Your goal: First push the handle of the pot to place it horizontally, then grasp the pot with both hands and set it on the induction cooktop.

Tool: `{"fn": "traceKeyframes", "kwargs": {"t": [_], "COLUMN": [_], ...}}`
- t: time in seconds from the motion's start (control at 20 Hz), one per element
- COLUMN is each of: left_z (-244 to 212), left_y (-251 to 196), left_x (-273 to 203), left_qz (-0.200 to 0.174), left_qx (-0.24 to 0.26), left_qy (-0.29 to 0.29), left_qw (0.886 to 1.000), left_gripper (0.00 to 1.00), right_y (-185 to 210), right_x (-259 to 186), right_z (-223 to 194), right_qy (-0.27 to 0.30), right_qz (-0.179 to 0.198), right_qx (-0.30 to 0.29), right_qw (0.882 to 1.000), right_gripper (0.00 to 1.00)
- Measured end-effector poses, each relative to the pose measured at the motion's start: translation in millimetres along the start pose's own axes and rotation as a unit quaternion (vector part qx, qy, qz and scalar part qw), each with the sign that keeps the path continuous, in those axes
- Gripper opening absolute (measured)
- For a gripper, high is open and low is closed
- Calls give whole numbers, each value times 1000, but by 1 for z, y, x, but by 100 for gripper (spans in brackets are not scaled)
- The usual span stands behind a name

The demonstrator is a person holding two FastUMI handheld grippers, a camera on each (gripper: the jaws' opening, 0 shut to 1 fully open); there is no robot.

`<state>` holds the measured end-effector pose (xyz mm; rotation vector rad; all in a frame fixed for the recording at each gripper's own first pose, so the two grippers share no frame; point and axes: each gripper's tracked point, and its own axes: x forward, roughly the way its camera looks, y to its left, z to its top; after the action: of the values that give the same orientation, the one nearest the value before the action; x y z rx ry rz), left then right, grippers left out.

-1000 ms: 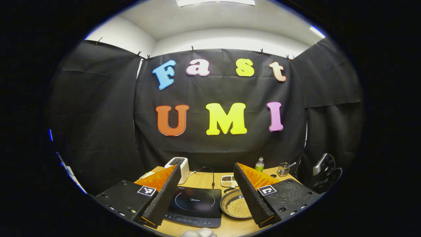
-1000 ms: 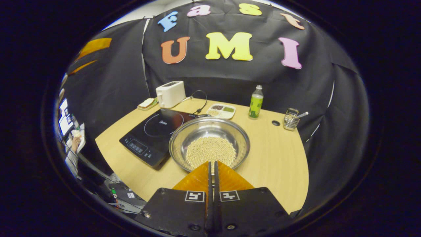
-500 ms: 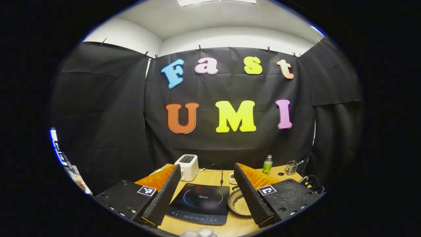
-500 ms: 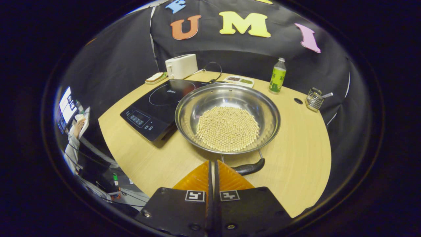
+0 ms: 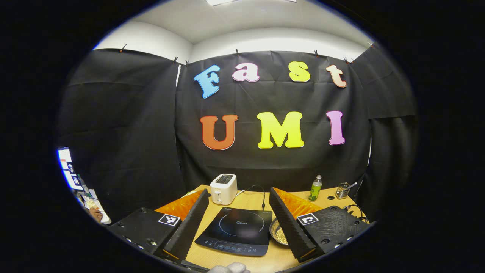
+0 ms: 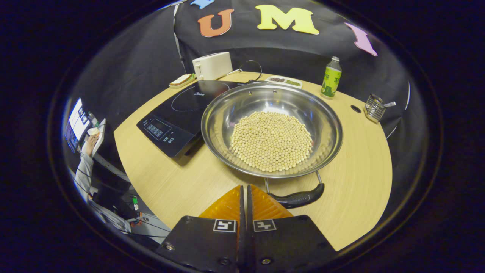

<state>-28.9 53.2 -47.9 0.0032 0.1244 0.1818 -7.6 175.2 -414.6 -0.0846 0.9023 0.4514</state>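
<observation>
A wide steel pot (image 6: 326,125) holding pale beans stands on the wooden table (image 6: 360,167), right of the black induction cooktop (image 6: 178,113). Its near black handle (image 6: 299,198) lies just ahead and right of my right gripper (image 6: 244,187), which is shut with nothing between its fingers. In the left gripper view, my left gripper (image 5: 238,195) is open and raised, well back from the table; the cooktop (image 5: 238,229) shows between its fingers and a sliver of the pot (image 5: 278,236) sits by the right finger.
A white toaster (image 6: 212,65), a small plate with bread (image 6: 181,80), a divided snack tray (image 6: 284,80), a green bottle (image 6: 331,77) and a wire holder (image 6: 375,108) line the table's far side. A cable runs behind the cooktop.
The right gripper has moved closer to the pot, whose near handle has come into view. The left gripper has drawn back and swung left, so the table looks smaller.
</observation>
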Motion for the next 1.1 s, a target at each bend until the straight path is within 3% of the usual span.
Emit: {"fn": "traceKeyframes", "kwargs": {"t": [0.65,0.8,1.1], "left_z": [-4,-5,-8], "left_y": [-12,-14,-24], "left_x": [7,7,7], "left_qz": [-6,-2,14], "left_qx": [2,1,3], "left_qy": [7,9,15], "left_qw": [1000,1000,1000], "left_gripper": [96,96,96], "right_y": [-27,-34,-50], "right_x": [-3,-4,-5], "right_z": [-2,-2,-2], "right_qy": [4,5,10], "right_qz": [-4,-2,9], "right_qx": [25,25,9], "right_qw": [1000,1000,1000], "right_gripper": [0,4,0]}}
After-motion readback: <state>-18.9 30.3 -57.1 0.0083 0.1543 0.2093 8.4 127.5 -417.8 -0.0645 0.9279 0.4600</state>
